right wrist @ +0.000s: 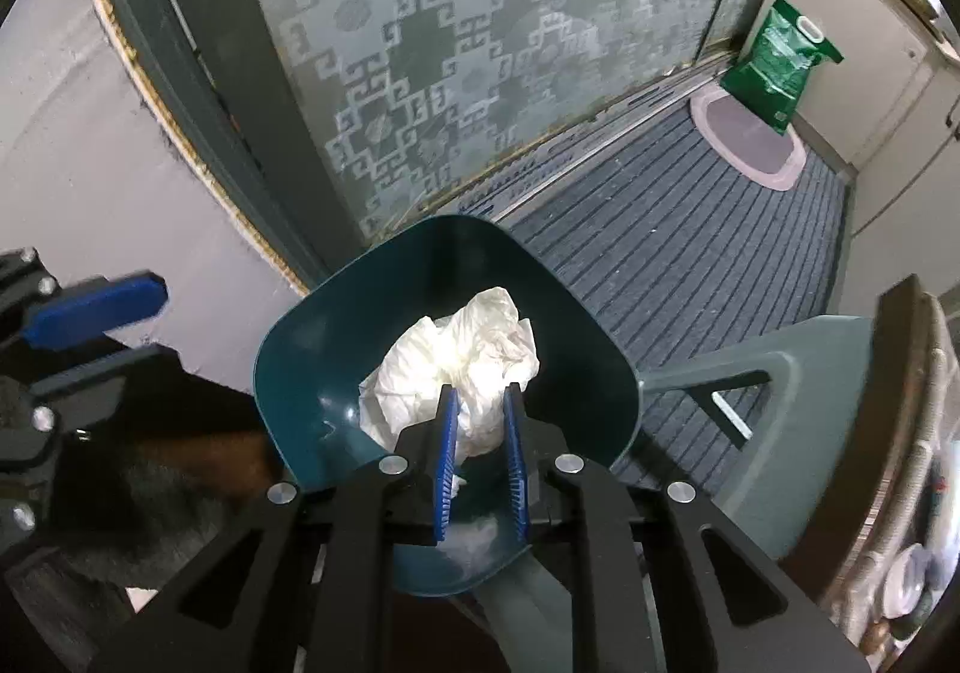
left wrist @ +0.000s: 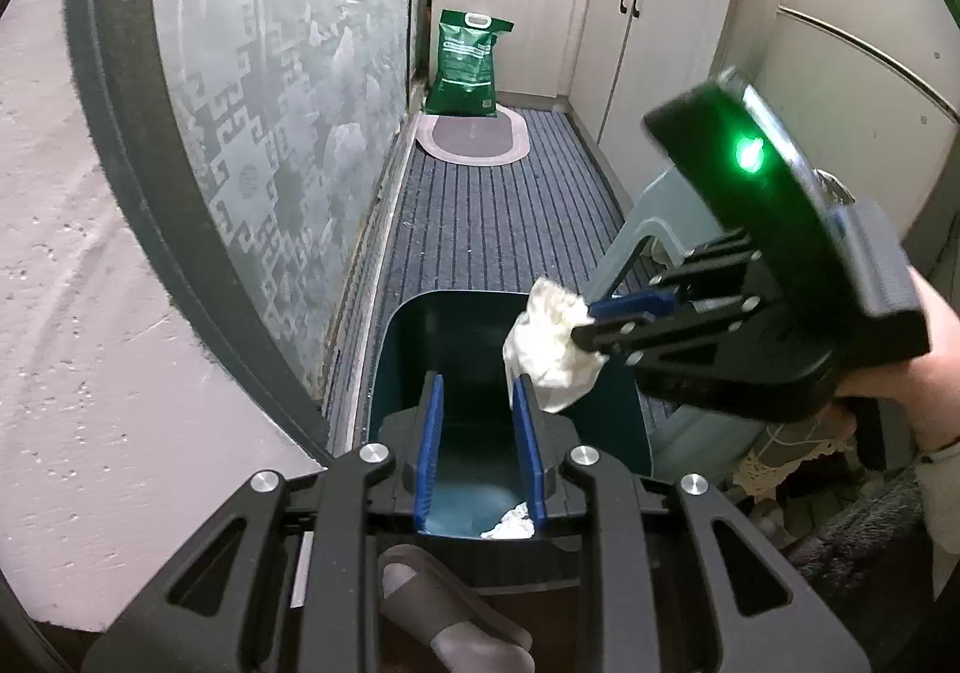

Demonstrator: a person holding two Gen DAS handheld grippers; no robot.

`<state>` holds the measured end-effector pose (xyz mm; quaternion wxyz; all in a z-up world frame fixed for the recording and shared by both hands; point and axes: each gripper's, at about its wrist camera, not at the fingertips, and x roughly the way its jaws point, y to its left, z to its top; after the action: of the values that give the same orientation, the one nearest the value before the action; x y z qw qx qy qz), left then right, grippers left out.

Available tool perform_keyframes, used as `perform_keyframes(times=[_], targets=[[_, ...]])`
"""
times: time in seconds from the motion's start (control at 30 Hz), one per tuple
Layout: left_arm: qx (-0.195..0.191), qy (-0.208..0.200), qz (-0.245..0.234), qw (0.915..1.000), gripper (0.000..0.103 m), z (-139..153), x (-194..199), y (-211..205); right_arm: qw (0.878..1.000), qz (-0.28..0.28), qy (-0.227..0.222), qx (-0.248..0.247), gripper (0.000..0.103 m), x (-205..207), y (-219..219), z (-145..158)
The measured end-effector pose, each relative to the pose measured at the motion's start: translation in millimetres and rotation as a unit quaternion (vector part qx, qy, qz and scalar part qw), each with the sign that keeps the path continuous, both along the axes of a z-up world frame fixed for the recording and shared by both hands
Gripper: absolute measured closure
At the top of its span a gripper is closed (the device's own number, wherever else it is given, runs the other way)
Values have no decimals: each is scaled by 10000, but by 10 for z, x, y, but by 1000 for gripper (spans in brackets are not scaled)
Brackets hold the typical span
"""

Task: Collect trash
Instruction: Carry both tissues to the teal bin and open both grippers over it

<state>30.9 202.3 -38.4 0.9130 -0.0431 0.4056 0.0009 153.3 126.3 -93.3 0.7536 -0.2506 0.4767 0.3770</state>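
Note:
A dark teal bin stands open on the floor mat; it also shows in the right wrist view. My right gripper is shut on a crumpled white tissue and holds it over the bin's mouth. The same gripper and tissue show in the left wrist view. My left gripper is open and empty, just above the bin's near side. Another white wad lies at the bin's bottom.
A patterned frosted glass door runs along the left. A striped grey mat leads to an oval rug and a green bag. A grey-blue plastic stool stands right of the bin. White cabinets line the right.

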Motion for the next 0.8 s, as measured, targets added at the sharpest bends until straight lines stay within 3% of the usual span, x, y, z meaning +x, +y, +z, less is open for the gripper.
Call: perform_keyframes(times=[0.17, 0.27, 0.33, 0.6, 0.8], targets=[[8, -170, 2, 9999, 78, 139, -69, -4, 9996, 36, -48, -276, 86, -49, 78, -131], [6, -337, -20, 9994, 79, 245, -110, -37, 9993, -42, 9, -381, 67, -39, 79, -235], [33, -484, -24, 9988, 83, 332, -142, -72, 9993, -37, 50, -364, 67, -35, 77, -252], [137, -807, 115, 9966, 85, 548, -188, -148, 9996, 41, 115, 239, 67, -73, -11, -60], [72, -1115, 83, 9937, 82, 742, -217, -233, 9951, 59, -302, 938, 67, -169, -167, 397]])
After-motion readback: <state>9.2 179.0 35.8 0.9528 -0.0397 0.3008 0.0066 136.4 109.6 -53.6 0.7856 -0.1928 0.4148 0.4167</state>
